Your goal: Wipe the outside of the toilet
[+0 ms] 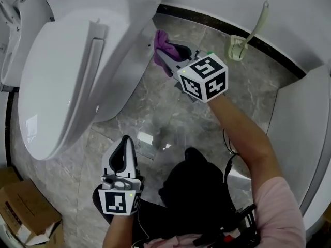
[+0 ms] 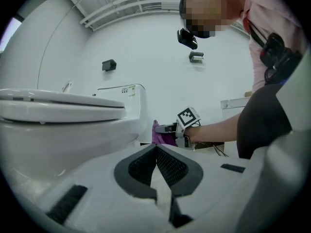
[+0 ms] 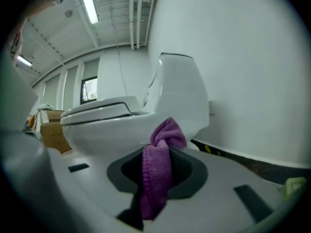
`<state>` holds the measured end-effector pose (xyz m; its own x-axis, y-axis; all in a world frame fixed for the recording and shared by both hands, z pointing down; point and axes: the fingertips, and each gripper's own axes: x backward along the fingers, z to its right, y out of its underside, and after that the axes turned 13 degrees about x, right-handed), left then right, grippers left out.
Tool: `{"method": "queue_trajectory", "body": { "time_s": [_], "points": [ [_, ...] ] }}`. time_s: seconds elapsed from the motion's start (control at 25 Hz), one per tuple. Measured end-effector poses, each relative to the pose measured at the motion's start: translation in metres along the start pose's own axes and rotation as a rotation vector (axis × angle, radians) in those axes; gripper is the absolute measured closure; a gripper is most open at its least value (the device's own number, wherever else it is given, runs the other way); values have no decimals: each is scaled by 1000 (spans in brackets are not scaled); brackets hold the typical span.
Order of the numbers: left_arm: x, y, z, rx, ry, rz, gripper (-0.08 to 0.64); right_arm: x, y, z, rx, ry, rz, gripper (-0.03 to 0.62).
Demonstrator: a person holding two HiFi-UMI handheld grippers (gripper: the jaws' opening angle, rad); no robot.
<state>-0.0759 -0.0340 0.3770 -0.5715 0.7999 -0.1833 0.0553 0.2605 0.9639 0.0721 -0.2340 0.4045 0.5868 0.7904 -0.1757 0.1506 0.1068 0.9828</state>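
- Toilet (image 1: 77, 61) far left; toilet brush holder (image 1: 237, 48) far right.
- Right gripper (image 1: 166, 61), arm outstretched, clamps purple cloth (image 1: 161, 41) beside the bowl.
- Left gripper (image 1: 124, 143) near, jaws together, empty.

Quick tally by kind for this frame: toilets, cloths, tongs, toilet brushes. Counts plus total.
Toilet: 1
Purple cloth: 1, clamped in the right tongs
Tongs: 2, counting the left tongs, shut on nothing
Toilet brush: 1, in its holder on the floor by the wall
Total: 5
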Motion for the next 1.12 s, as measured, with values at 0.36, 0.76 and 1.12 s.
{"method": "queue_trajectory", "body": {
  "time_s": [0.36,0.76,1.12],
  "points": [
    [2,7,-12,18,-72,-19,555,-94,59,46,-110,80,-80,505],
    [6,16,-30,13,-130,-64,555,-160,115,103,-233,191,-102,505],
    [1,19,-39,0,-157,-99,555,-190,114,107,-213,107,-52,505]
  ]
}}
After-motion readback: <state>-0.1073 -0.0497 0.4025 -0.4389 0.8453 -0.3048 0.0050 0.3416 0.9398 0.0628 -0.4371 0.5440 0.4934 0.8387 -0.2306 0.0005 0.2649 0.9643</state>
